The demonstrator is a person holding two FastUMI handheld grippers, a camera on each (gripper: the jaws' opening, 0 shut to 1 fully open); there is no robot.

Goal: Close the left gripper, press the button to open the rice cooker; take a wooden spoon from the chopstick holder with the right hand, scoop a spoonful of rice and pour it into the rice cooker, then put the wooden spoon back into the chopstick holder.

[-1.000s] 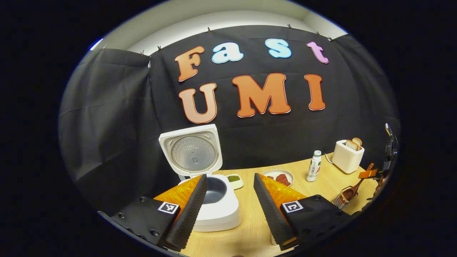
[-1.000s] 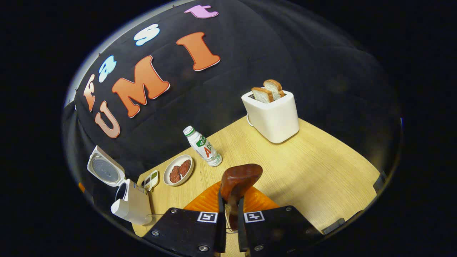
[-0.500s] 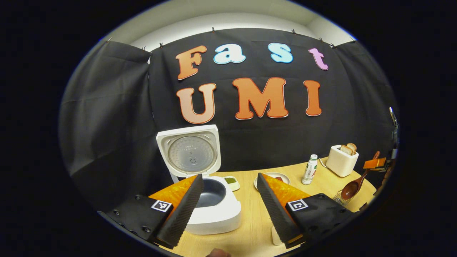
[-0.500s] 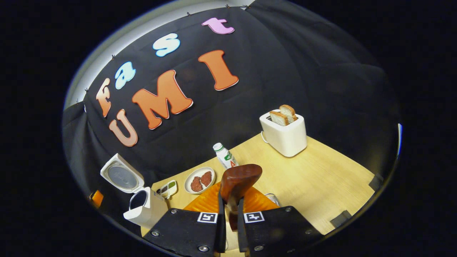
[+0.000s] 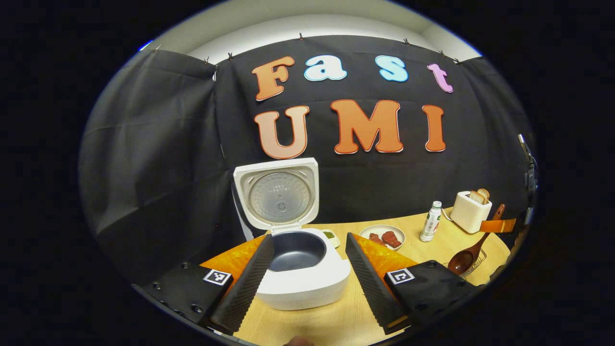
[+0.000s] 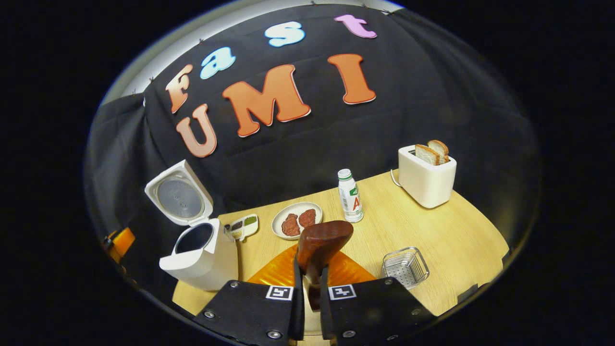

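— Wooden spoon (image 6: 318,245): where is it?
— Clamped in the right tongs (image 6: 307,288), lifted above the bench (image 6: 461,240), left of the wire holder (image 6: 406,266).
— And the left tongs (image 5: 307,278)?
— Spread apart before the cooker (image 5: 302,269), its lid standing open.

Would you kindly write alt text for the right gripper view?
The right tongs hold a wooden spoon above a table. On it: an open rice cooker, wire chopstick holder, plate, bottle and toaster.
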